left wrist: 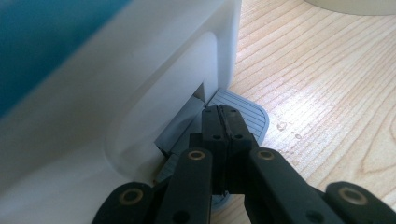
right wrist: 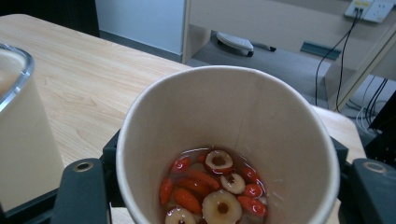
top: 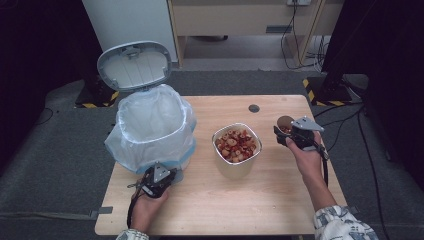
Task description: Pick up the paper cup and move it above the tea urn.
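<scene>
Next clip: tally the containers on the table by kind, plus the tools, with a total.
Pedal bin, lid up, white liner: 1
Square tub of red and pale fruit slices: 1
Paper cup holding similar fruit in liquid: 1
Tools: 2, left tool shut over the bin's pedal, right tool gripping the cup
Total: 5

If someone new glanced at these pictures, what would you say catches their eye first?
Probably the white pedal bin lined with a translucent bag at the table's left, its lid up, with the shut left gripper on its grey foot pedal. Next, the square container of red and pale fruit slices mid-table, and the paper cup of similar fruit in liquid clamped in the right gripper.
</scene>
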{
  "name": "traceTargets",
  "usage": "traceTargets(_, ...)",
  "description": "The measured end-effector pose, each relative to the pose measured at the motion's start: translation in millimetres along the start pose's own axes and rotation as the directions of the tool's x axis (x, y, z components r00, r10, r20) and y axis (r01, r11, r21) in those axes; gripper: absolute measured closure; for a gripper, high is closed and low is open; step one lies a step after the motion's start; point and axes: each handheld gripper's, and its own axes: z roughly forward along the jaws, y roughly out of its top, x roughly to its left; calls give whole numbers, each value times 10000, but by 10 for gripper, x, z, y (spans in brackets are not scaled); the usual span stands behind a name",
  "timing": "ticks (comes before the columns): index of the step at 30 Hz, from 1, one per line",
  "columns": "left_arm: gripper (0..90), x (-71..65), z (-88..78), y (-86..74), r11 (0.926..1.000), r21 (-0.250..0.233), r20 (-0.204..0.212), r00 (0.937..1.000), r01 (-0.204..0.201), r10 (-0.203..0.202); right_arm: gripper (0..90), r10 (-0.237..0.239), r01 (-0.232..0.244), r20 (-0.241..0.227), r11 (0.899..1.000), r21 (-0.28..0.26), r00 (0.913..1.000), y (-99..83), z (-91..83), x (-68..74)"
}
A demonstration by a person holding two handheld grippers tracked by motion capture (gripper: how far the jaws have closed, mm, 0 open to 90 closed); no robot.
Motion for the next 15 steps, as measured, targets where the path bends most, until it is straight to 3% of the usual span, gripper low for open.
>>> traceTargets(15, 888, 3, -1, 0, 10000, 3, 13, 10000, 16, -16, 307, -1140, 1139, -84, 9935, -85, 9934, 377, -61, 65)
